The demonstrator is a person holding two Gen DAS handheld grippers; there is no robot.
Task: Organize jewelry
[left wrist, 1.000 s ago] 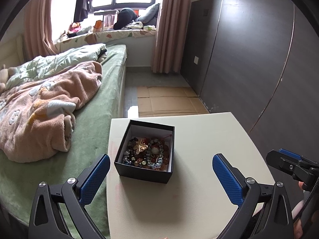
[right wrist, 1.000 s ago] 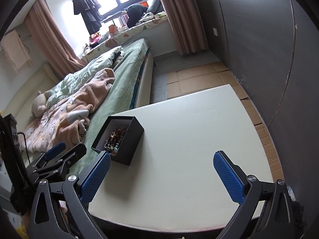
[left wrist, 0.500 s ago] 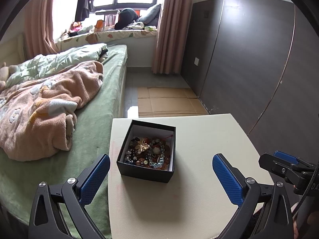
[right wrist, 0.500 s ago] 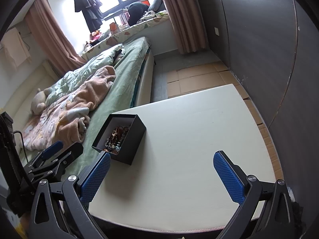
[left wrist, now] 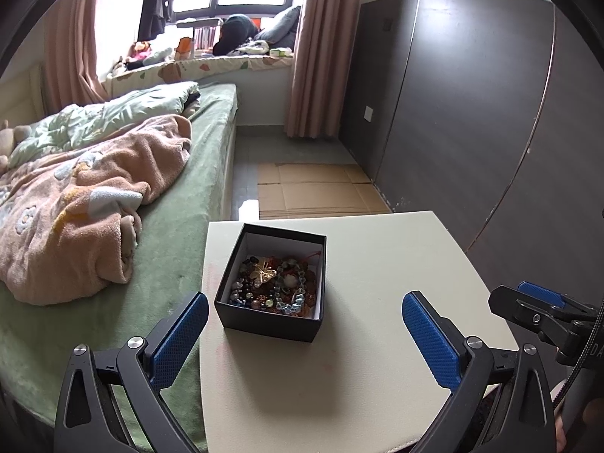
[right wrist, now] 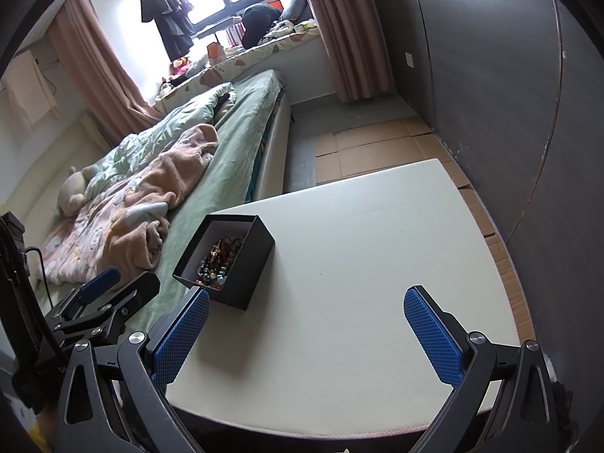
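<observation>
A black open box [left wrist: 272,287] with white lining stands on the cream table [left wrist: 377,264], near its left edge. It holds a tangle of beaded jewelry [left wrist: 273,281] with a gold butterfly piece on top. The box also shows in the right wrist view [right wrist: 241,264], at the left. My left gripper [left wrist: 304,336] is open and empty, a short way in front of the box. My right gripper [right wrist: 306,334] is open and empty over the table's near right part; one of its fingers [left wrist: 540,294] shows at the left wrist view's right edge.
A bed [left wrist: 188,204] with a green sheet and a pink blanket [left wrist: 83,204] runs along the table's left side. A dark wall [left wrist: 472,113] is on the right. Flattened cardboard [left wrist: 317,188] lies on the floor beyond the table.
Both grippers have drifted slightly; the box sits a little higher and more central in the left wrist view. Both grippers stay open and empty.
</observation>
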